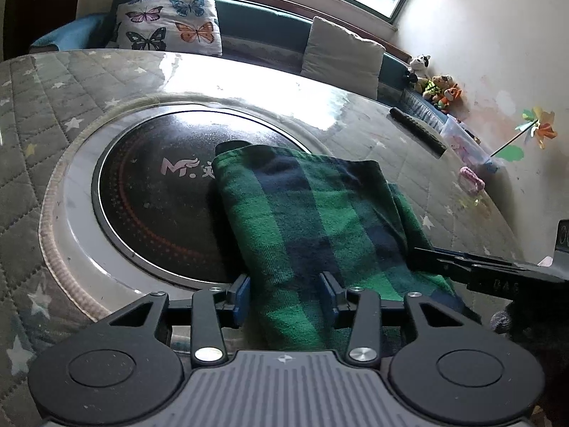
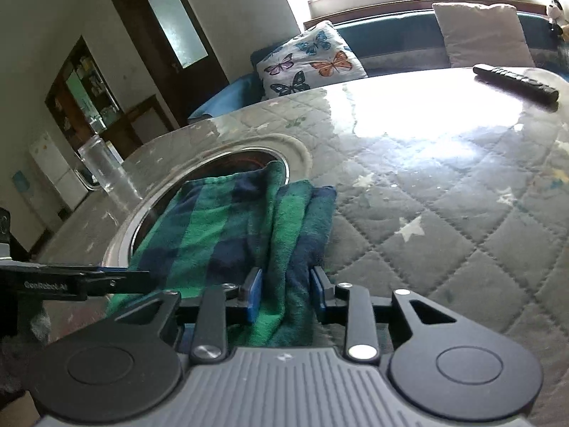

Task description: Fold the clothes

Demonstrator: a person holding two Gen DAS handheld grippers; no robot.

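Observation:
A green and navy checked cloth (image 1: 320, 213) lies folded on the table, its far end over the round black hotplate (image 1: 153, 195). My left gripper (image 1: 285, 293) is shut on the cloth's near edge, with fabric filling the gap between its blue pads. In the right wrist view the same cloth (image 2: 220, 227) shows a thick layered fold along its right side. My right gripper (image 2: 286, 290) is shut on that fold at the near end. The other gripper's fingers (image 1: 462, 267) come in from the right at the cloth's near corner.
The table (image 2: 444, 213) has a quilted star-pattern cover under a glossy sheet. A black remote (image 2: 515, 80) lies at the far right and a glass jar (image 2: 106, 170) stands at the left. A bench with a butterfly cushion (image 1: 167, 21) and plush toys (image 1: 437, 85) runs behind.

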